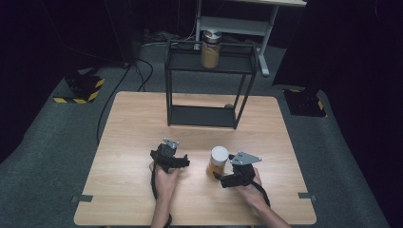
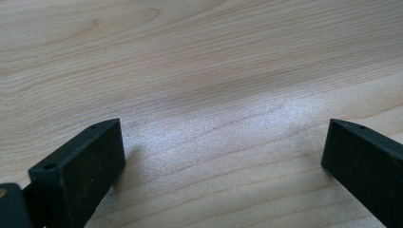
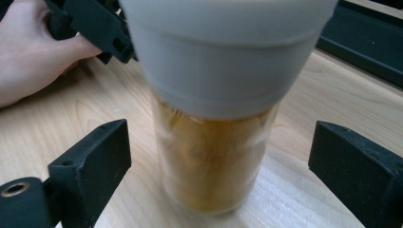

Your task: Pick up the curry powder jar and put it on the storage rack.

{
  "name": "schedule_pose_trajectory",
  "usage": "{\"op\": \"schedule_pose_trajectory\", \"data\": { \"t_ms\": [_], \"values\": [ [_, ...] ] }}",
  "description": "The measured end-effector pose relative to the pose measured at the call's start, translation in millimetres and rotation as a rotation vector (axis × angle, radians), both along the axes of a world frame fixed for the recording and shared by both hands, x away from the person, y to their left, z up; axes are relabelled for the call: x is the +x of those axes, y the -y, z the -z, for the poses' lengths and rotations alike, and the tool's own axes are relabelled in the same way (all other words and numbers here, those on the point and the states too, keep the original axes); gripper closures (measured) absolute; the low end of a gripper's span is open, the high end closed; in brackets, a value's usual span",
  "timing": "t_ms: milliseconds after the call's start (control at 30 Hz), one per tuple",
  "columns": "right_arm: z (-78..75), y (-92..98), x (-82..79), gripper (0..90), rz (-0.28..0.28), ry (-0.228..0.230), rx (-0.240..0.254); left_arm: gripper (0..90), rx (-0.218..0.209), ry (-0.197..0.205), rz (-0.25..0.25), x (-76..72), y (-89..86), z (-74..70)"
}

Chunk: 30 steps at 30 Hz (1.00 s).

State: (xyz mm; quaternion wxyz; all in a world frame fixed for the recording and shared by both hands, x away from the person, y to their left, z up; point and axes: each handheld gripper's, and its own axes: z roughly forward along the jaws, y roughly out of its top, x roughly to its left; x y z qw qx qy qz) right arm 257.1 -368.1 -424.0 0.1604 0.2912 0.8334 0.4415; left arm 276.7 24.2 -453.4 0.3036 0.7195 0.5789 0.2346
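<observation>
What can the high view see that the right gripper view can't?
High view alone: the whole table, both grippers from above, the black shelf with a second jar on top, and the grey floor.

Right gripper view alone: up close, the right gripper has its fingers spread either side of the jar, not touching it.

Both: the white-lidded jar of yellow stuff, the wooden table, and the left hand with its gripper.

Counter [image 1: 142,142]: pale matt wood-grain; jar [image 3: 214,161]: clear glossy glass, smooth matt white plastic lid [image 3: 223,52]; claws: black, matt, finely grained pads [image 3: 95,161]; shelf rack [image 1: 204,114]: matt black metal.
</observation>
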Motion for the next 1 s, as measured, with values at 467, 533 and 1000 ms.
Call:
{"op": "schedule_pose_trajectory", "data": {
  "t_ms": [467, 533, 1000],
  "values": [
    [3.1, -16.4, 8.1, 8.9, 0.013, 0.006, 0.021, 0.5, 0.000, 0.000, 0.000, 0.0, 0.0, 0.0],
    [4.1, -18.9, 8.9, 9.9, 0.023, 0.007, 0.036, 0.5, 0.000, 0.000, 0.000, 0.0, 0.0, 0.0],
    [7.7, -27.8, 7.7, 14.3, 0.046, 0.027, 0.054, 0.5, 0.000, 0.000, 0.000, 0.0, 0.0, 0.0]
  ]
}}
